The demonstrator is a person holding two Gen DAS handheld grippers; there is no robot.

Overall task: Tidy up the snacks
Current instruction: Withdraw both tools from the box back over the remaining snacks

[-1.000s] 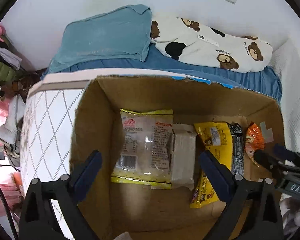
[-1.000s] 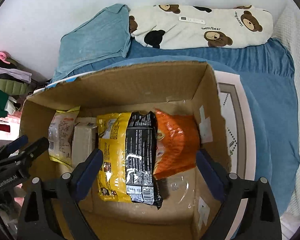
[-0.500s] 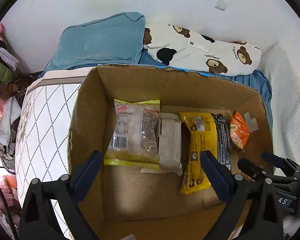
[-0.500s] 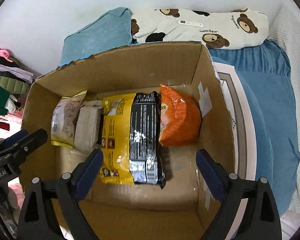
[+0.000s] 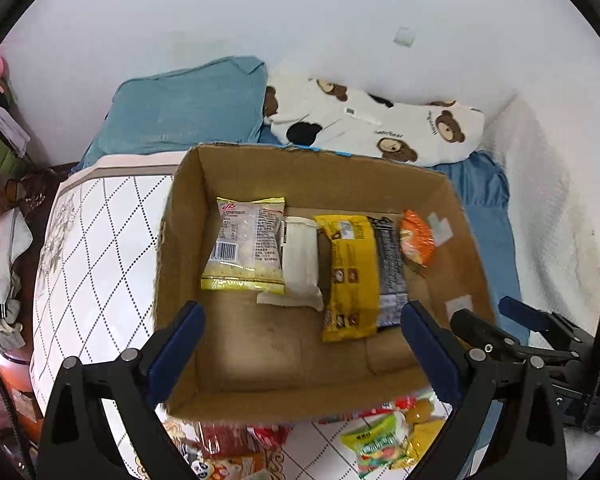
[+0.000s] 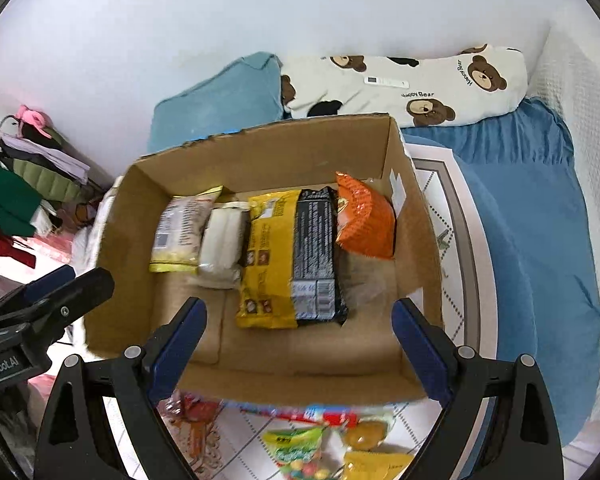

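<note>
1. Five snack packets (image 6: 284, 256) lie in a row against the far wall of the cardboard box (image 6: 260, 148).
2. Left gripper (image 5: 300, 344) and right gripper (image 6: 298, 338) hover above the box's near side, jaws wide apart, holding nothing.
3. Loose snacks (image 6: 300, 448) wait just outside the box's near wall; the next pick likely means reaching down there.

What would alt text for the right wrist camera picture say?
An open cardboard box on a bed holds five snack packets in a row. The empty right gripper hovers open above it, with loose snacks outside the box's near wall.
</note>
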